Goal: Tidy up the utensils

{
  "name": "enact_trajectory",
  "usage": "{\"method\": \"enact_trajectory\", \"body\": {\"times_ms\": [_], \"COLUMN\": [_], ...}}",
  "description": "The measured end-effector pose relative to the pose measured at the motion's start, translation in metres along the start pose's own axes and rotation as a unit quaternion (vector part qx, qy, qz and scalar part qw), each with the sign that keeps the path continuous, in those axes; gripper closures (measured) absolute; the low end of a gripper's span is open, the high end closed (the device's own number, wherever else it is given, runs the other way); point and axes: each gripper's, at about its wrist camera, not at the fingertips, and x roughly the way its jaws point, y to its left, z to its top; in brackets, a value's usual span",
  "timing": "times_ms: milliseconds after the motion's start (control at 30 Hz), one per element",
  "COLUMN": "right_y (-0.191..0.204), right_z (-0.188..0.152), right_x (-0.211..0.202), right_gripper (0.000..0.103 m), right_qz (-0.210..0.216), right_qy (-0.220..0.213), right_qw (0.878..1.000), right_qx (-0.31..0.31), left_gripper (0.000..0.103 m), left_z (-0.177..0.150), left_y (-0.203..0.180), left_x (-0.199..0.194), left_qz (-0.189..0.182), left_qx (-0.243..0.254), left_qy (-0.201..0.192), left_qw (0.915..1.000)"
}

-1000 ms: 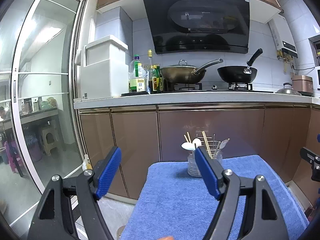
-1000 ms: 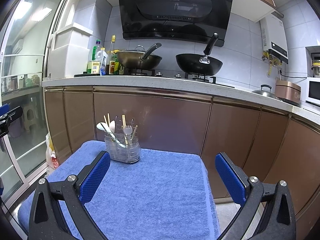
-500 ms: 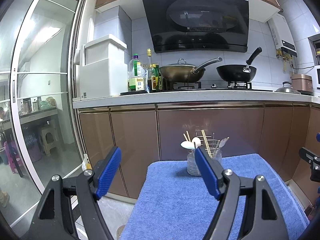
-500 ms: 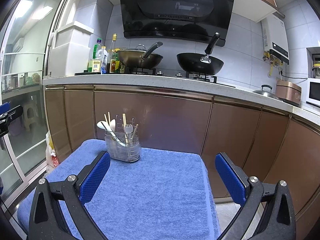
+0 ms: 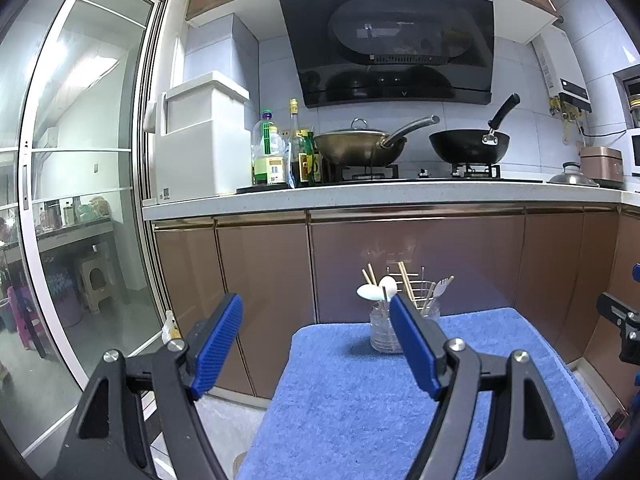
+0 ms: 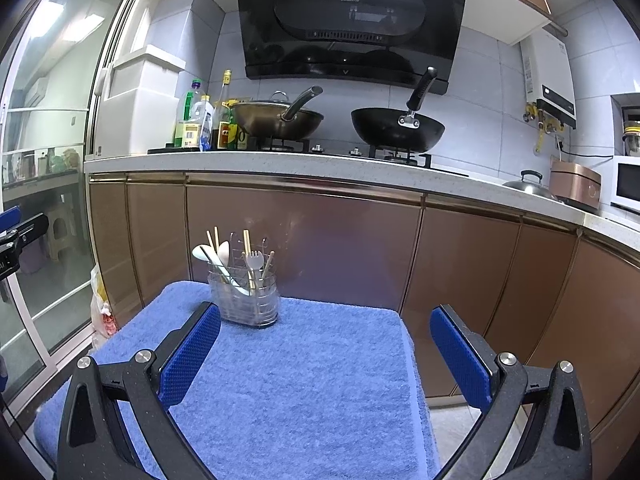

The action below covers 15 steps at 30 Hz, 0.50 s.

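Observation:
A clear utensil holder stands at the far end of the blue towel. It holds white spoons, chopsticks and a fork, all upright. It also shows in the left wrist view, partly behind my right finger. My left gripper is open and empty, well short of the holder and over the towel's left edge. My right gripper is open and empty above the towel, nearer than the holder.
Brown cabinets rise right behind the towel table. The counter above carries two woks, bottles and a white box. A glass sliding door is on the left. The other gripper shows at the right edge.
Both grippers drifted slightly; the views shifted a little, with the holder a touch lower and nearer in the frames. Both stay open and empty.

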Motion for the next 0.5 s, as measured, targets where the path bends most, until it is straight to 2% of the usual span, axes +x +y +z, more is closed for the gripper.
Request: {"method": "enact_trajectory", "body": {"times_ms": [500], "right_y": [-0.0028], "right_z": [0.0007], "right_x": [-0.0012], "right_gripper": [0.000], "right_qz": [-0.001], "right_qy": [0.000], "right_qw": [1.000], "right_qx": [0.002], "left_gripper": [0.028], "left_z": [0.0009], "left_y": [-0.0052], "left_x": [-0.0031], "left_qz": [-0.007], "left_qx": [0.001], "left_qy": [0.000], "left_qw": [1.0000]}}
